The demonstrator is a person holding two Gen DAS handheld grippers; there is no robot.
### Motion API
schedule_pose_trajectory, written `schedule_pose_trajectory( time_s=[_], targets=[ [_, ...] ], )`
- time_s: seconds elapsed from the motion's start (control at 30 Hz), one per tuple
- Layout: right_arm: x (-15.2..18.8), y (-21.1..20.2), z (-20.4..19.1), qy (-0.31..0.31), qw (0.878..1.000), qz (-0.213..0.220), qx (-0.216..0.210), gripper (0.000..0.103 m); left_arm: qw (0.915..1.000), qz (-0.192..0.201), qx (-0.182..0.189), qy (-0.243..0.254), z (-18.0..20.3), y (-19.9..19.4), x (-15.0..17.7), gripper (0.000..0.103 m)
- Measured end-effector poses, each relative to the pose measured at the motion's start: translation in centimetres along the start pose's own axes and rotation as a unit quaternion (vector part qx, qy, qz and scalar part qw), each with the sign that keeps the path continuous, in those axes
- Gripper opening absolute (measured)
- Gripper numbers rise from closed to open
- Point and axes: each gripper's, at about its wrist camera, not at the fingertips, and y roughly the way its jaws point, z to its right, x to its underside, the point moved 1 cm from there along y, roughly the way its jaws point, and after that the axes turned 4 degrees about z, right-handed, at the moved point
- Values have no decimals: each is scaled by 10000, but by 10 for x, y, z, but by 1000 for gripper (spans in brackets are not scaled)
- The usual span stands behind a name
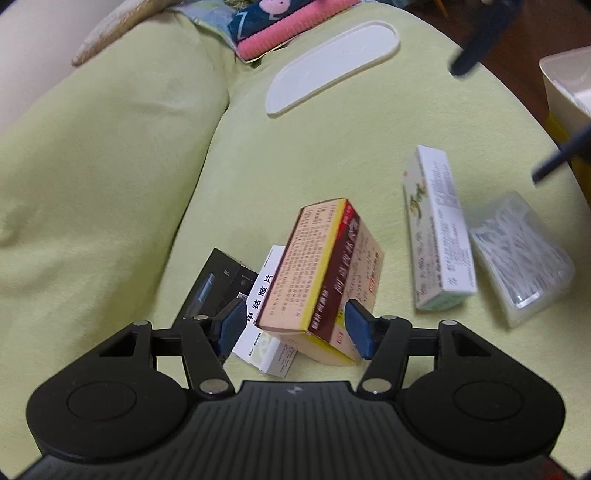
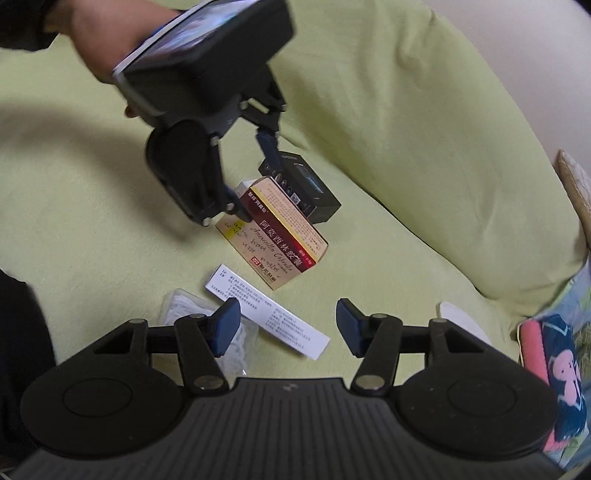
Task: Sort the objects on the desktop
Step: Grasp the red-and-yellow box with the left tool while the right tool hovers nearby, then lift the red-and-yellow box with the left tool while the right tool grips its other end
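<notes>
Setting: home living space, likely a sofa.
Surface: light-green fabric cover [image 1: 110,155] over soft cushions.
Back: plump cushion [image 2: 424,122], same green.
Clutter: folded pink-and-navy textiles [image 1: 280,22]; medicine boxes [image 1: 321,273] lying about.

Counted: four cartons, one clear tub, one lid, two grippers.

Four printed cartons lie on the green cover: one red-and-cream medicine box [image 1: 325,280], one white box with black characters [image 1: 264,314] partly under it, one black box [image 1: 218,288] beside those two, and one long white-and-green box [image 1: 437,229] apart from them. One clear plastic tub of white sticks [image 1: 524,258] sits next to the long box. One white oval lid [image 1: 332,62] lies farther back. Two grippers show: the left gripper [image 1: 297,328] and the right gripper [image 2: 288,326]. One folded pink and navy cloth bundle [image 1: 284,26] rests at the edge.
</notes>
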Motion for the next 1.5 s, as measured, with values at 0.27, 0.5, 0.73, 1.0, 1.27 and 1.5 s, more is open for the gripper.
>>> schedule_pose_trajectory(
  time_s=[0.27,0.5,0.73,1.0,1.27,1.5],
  targets=[
    [-1,20,-2,-172,9998,-29,-77,52,9973,-144,532,-486,-22,21,6,62],
    [-4,29,-2,-255,9997,18,-46,52,9983,7,580,-77,-12,8,8,57],
    [-5,31,-2,-284,9996,33,-20,52,9966,-31,814,-159,-15,13,7,60],
    [-2,28,0,-264,9996,10,27,52,9938,-170,1015,-421,-18,32,1,61],
    [-8,15,-6,-389,9991,167,24,52,9959,-51,897,-127,-9,-4,11,50],
    [-18,5,-36,-866,9955,337,-203,59,9959,78,857,274,7,-57,42,49]
  ],
)
